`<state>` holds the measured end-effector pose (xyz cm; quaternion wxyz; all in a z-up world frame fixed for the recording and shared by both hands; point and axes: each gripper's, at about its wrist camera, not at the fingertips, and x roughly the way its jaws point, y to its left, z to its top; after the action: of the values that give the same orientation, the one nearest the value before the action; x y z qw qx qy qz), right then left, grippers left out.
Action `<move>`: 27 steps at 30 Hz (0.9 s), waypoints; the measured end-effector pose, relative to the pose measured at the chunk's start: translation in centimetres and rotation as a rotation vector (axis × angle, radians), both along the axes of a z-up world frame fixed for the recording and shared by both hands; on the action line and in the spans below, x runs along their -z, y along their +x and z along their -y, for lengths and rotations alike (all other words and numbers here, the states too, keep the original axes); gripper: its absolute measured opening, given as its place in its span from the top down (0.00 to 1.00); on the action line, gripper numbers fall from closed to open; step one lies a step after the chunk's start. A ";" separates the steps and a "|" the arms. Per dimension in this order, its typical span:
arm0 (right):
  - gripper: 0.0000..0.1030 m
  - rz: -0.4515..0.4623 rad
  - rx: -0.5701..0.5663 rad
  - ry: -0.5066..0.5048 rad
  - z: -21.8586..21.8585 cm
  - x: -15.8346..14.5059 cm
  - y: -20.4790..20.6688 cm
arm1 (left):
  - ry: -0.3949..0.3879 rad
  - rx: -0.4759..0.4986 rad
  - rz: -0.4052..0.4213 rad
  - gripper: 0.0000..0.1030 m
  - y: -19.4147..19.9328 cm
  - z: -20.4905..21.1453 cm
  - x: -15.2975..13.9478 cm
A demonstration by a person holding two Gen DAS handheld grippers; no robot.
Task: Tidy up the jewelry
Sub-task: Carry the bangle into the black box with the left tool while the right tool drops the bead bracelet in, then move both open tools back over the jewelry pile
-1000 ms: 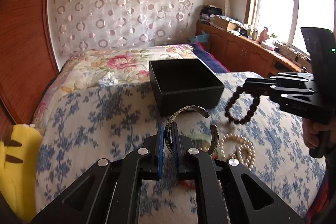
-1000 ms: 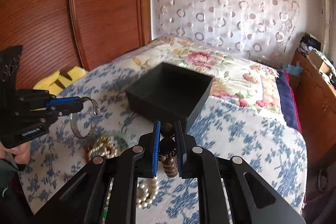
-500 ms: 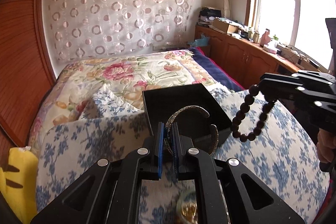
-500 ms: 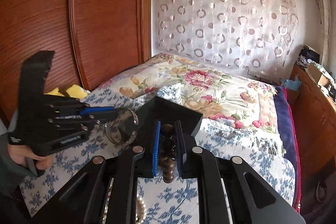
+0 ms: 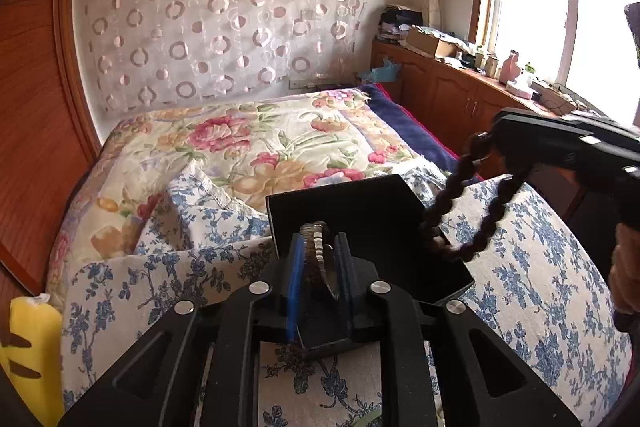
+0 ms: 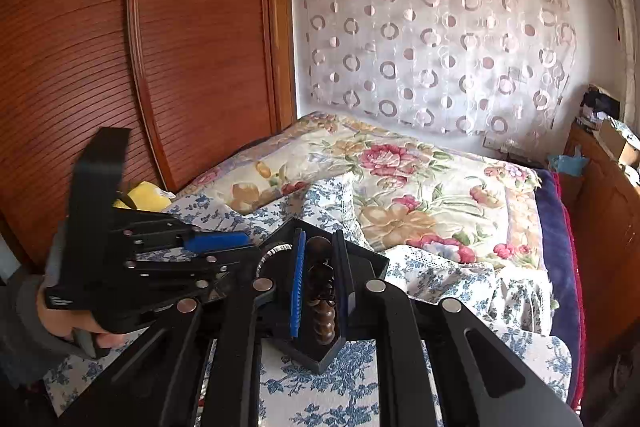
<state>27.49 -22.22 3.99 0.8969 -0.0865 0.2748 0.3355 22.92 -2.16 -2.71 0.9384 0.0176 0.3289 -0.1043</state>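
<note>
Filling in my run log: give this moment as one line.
left hand-held gripper: jaws opening, silver bangle between, over black box | right hand-held gripper: shut on brown bead bracelet

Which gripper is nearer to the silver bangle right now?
Left. The left gripper has the silver bangle between its opening jaws, over the black box. The right gripper, shut on the brown bead bracelet, is alongside, apart from the bangle.
</note>
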 end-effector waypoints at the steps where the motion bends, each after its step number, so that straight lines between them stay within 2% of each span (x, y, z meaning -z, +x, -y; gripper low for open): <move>1: 0.86 -0.002 0.001 0.000 -0.1 0.2 0.1 | 0.001 0.000 0.003 0.85 -0.2 -0.1 -0.1; 12: 0.85 -0.072 0.021 -0.047 -1.7 3.7 1.8 | 0.000 0.002 0.025 0.79 -3.9 -1.3 -1.1; 19: 0.84 -0.063 0.037 -0.058 -1.3 4.1 -0.2 | -0.011 0.008 0.009 0.79 -7.1 -1.7 -0.2; 27: 0.84 -0.078 0.063 -0.056 1.0 5.6 -5.1 | -0.024 0.020 -0.012 0.79 -11.5 -1.7 1.3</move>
<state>22.43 -23.25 -1.60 0.8928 -0.0898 0.3215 0.3024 11.46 -0.42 -4.03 0.9354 0.0091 0.3332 -0.1177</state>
